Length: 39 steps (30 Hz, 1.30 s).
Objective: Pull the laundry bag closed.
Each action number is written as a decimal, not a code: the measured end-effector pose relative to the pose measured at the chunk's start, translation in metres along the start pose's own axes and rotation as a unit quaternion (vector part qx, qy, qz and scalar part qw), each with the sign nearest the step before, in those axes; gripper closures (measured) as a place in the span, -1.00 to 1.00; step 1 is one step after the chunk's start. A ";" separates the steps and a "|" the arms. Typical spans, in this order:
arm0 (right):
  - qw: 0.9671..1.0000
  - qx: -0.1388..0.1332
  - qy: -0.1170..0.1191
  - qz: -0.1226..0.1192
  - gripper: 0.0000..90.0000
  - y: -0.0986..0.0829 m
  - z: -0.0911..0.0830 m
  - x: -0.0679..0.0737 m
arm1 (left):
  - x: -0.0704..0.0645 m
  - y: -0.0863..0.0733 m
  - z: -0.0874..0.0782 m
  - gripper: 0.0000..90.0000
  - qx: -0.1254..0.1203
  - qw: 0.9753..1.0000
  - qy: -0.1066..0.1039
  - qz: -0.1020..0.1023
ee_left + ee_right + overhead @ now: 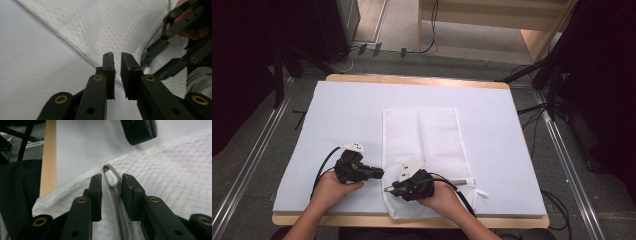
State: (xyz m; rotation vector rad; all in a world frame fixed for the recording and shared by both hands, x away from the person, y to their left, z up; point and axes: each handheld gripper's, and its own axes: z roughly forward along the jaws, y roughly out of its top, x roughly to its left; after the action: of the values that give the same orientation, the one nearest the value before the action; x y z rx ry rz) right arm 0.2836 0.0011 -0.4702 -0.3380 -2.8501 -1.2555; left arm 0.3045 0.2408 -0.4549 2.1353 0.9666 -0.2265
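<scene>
The left gripper is held low over the pale blue table cover, just beside the left long edge of the white mesh laundry bag. In the left gripper view its jaws are seen drawn nearly together, with a narrow gap between the pads and no fabric in it; the tips point at the bag's seam edge. If the mesh is not pinned before the zip is worked, the bag can be dragged sideways across the cover and bunched.

The bag lies flat in the middle of the table, its near end reaching almost to the wooden table edge. The zip runs across this near end.

The right gripper rests on the bag's near end. In the right gripper view its jaws are seen standing apart on either side of the zip track, and the white zipper pull lies just ahead of the tips, not yet clamped. The pull is small and rounded, so it can slip out if it is caught only at its tip. Loose mesh can be pinched together with the pull, which would probably jam the slider. Whether the slider sits at the closed or the open end cannot be told here; a pull in the wrong direction would strain the seam.
</scene>
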 end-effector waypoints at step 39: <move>0.998 0.024 0.019 0.045 0.96 0.010 0.010 0.004 | -0.019 -0.013 0.013 1.00 0.023 0.999 0.017 0.038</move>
State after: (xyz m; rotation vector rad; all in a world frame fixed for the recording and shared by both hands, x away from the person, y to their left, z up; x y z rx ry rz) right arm 0.2820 0.0153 -0.4690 -0.4326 -2.7938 -1.1620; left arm 0.2839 0.2259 -0.4634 2.2191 0.9038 -0.1771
